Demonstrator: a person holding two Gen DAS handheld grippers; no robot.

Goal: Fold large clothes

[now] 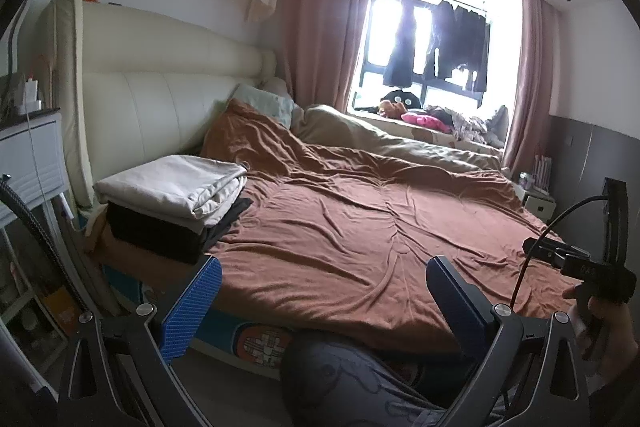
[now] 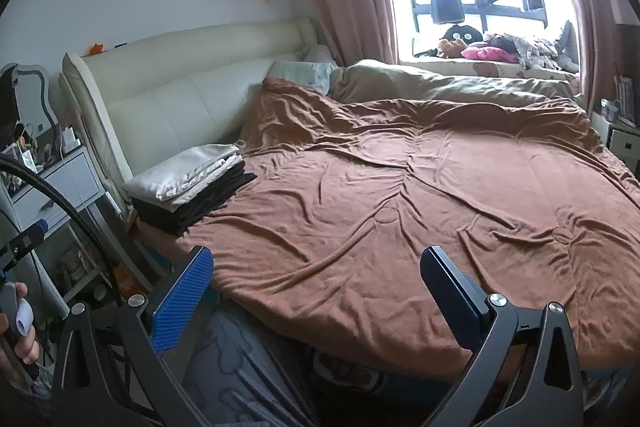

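Both our left gripper and right gripper have fingers spread, empty. The folded stack lies ahead-left of them on the bed; we should reach low, squarely.

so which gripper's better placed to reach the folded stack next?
Left, probably. The folded stack lies at the bed's left edge, just beyond the left gripper. From the right gripper it sits farther off. Both are open and empty.
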